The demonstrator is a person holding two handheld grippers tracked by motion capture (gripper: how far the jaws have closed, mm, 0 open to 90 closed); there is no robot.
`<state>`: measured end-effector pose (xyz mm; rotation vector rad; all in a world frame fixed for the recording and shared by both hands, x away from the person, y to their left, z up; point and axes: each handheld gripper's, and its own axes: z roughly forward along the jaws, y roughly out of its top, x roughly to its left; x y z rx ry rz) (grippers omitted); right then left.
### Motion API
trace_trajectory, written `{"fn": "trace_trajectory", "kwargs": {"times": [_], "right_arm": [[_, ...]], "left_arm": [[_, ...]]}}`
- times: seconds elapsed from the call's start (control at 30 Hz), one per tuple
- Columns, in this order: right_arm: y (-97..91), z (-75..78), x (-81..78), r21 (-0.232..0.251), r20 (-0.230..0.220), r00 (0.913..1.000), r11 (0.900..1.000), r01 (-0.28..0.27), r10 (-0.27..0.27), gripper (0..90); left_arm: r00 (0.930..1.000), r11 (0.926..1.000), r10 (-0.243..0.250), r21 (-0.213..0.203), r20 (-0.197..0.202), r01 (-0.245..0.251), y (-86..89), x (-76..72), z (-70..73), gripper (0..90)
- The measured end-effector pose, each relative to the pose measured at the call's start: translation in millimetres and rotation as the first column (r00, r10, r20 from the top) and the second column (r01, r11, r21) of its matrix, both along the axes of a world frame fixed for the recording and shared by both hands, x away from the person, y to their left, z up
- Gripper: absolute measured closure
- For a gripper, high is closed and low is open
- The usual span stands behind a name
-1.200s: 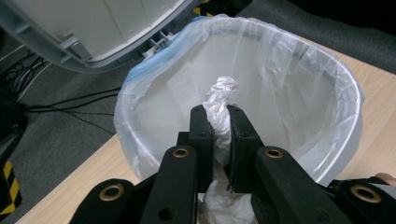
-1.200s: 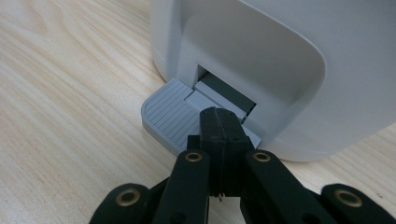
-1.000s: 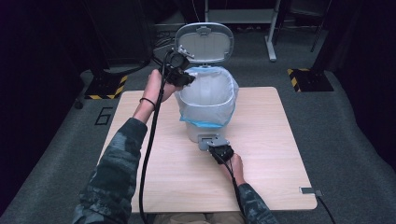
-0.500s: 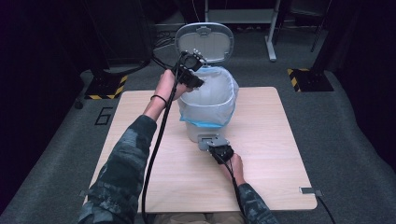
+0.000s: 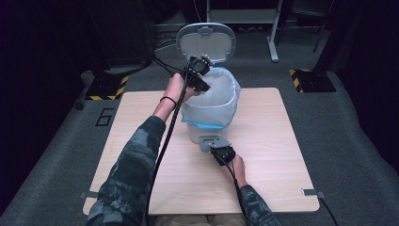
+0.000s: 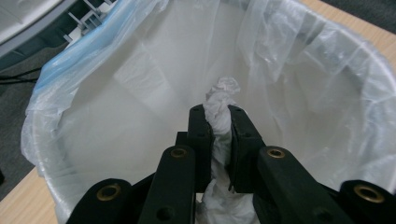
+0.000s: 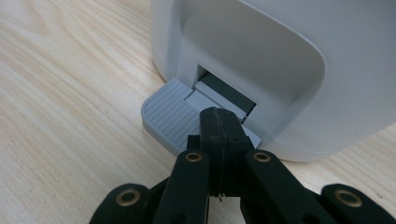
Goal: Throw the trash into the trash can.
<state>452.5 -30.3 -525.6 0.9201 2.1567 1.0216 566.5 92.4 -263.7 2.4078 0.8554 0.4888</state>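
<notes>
Dark grey carpet is spreading all round the pale wooden table [image 5: 263,179], with black stands and a metal frame sitting off in the gloom behind it.

On the left, the left gripper [image 5: 200,77] is carrying a crumpled wad of white tissue [image 6: 222,116], its jaws clamped tight on the paper so that a twisted tuft is poking out just past the fingertips [image 6: 201,123]. Compared with a second ago, this hand has travelled in from the bin's outer left side and dipped lower, so the fingers are now hanging over the open mouth of the white pedal bin [image 5: 197,134]. Directly beyond and beneath the fingertips, the clear liner bag [image 6: 140,84] is gaping wide, its blue-edged rim folded over the bin's lip. That shift is putting the tissue right where a release should drop it inside, so I reckon the throwing-away is nearly finished.

Further right, the right gripper [image 5: 221,153] is staying put, jaws shut together with nothing between them, and their tips are pressing down on the grey ribbed pedal [image 7: 170,116] at the bin's foot. Beyond those fingers the lid [image 5: 205,42] is standing upright, so the way in is remaining open.
</notes>
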Motion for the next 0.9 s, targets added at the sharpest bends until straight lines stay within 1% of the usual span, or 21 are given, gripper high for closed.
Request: {"fn": "trace_trajectory", "kwargs": {"times": [0.07,0.1,0.17,0.2,0.23,0.27,0.3,0.33,0.4,0.43,0.5,0.53,0.8,0.83,0.9], "right_arm": [[-0.2,0.3,-0.5,-0.002,0.002,1.0000,1.0000,0.007,-0.007,90.0],[-0.2,0.2,-0.4,-0.002,0.002,1.0000,1.0000,0.006,-0.006,90.0],[-0.4,0.4,-0.3,-0.005,0.003,1.0000,1.0000,0.005,-0.005,90.0],[-0.3,0.3,-0.3,-0.004,0.002,1.0000,1.0000,0.004,-0.004,90.0],[-0.1,0.1,-0.1,0.000,-0.001,1.0000,1.0000,0.002,-0.002,90.0],[0.1,0.0,-0.2,0.001,-0.001,1.0000,1.0000,0.003,-0.003,90.0],[-0.2,0.3,-0.4,-0.001,0.001,1.0000,1.0000,0.006,-0.006,90.0],[-0.3,0.3,-0.2,-0.003,0.002,1.0000,1.0000,0.004,-0.004,90.0],[0.0,0.0,-0.3,0.002,-0.002,1.0000,1.0000,0.004,-0.004,90.0],[-0.1,0.2,-0.2,0.000,0.000,1.0000,1.0000,0.003,-0.003,90.0],[0.1,0.0,-0.2,0.002,-0.002,1.0000,1.0000,0.003,-0.003,90.0],[-0.1,0.2,-0.2,-0.001,0.000,1.0000,1.0000,0.002,-0.002,90.0],[-0.3,0.4,-0.4,-0.004,0.001,1.0000,1.0000,0.006,-0.006,90.0],[-0.3,0.3,-0.2,-0.002,0.001,1.0000,1.0000,0.005,-0.005,90.0],[-0.1,0.0,0.1,0.003,-0.002,1.0000,1.0000,0.002,-0.002,90.0]], "left_arm": [[1.0000,0.9999,0.005,-0.011,-0.008,-0.005,-1.7,2.3,-3.4,81.4],[1.0000,1.0000,0.003,-0.006,-0.007,-0.003,-1.9,3.1,-4.0,81.4],[0.9997,0.9998,0.005,-0.017,-0.022,-0.005,-2.6,4.1,-5.1,81.1],[0.9995,0.9997,0.023,-0.010,-0.022,-0.024,-3.4,4.5,-5.3,76.8],[0.9987,0.9989,0.046,0.005,-0.024,-0.046,-3.9,5.1,-5.1,60.0],[0.9982,0.9987,0.050,0.010,-0.032,-0.049,-2.9,5.2,-4.0,39.8],[0.9983,0.9989,0.046,0.004,-0.037,-0.046,-0.8,4.5,-2.2,24.7],[0.9983,0.9989,0.046,-0.004,-0.037,-0.046,1.5,3.1,0.0,15.8],[0.9984,0.9987,0.047,-0.019,-0.031,-0.047,6.2,-0.9,4.7,8.9],[0.9987,0.9991,0.038,-0.019,-0.033,-0.038,8.9,-3.1,7.3,6.6],[0.9992,0.9991,0.034,-0.024,-0.021,-0.034,13.9,-7.7,11.9,5.9],[0.9993,0.9988,0.034,-0.035,-0.017,-0.034,16.3,-10.3,13.9,5.4],[0.9996,0.9979,0.020,-0.061,0.020,-0.019,33.7,-28.9,24.8,5.9],[0.9997,0.9979,0.012,-0.063,0.022,-0.010,35.7,-31.4,25.8,5.8],[0.9991,0.9982,0.008,-0.059,0.041,-0.005,38.7,-36.9,26.6,5.8]]}}
